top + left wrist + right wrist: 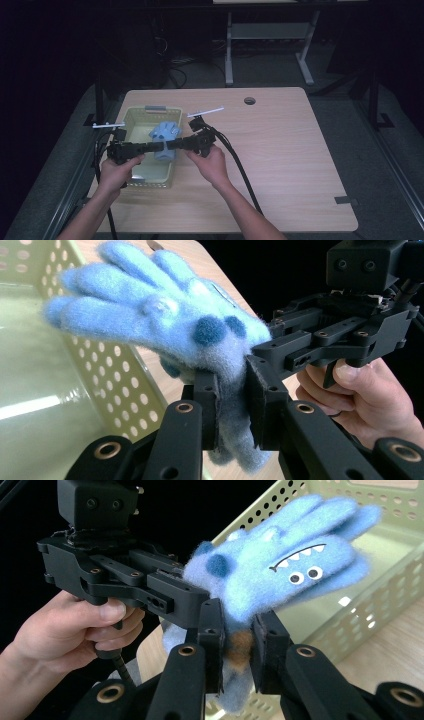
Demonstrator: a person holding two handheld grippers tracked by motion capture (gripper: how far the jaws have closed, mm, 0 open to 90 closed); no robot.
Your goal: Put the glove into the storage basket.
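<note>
Left tongs [161,146] clamp the fuzzy blue glove [165,136] at its cuff; right tongs [172,145] pinch that cuff from the opposite side. Between them, the glove hangs above the pale basket [134,119] on the counter [280,150]. Releasing both together would likely drop it cleanly.

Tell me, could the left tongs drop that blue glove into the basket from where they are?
Probably yes. The left tongs grip the glove right above the open basket, so nothing lies beneath to block it. But the right tongs clamp the glove too and would have to let go.
</note>
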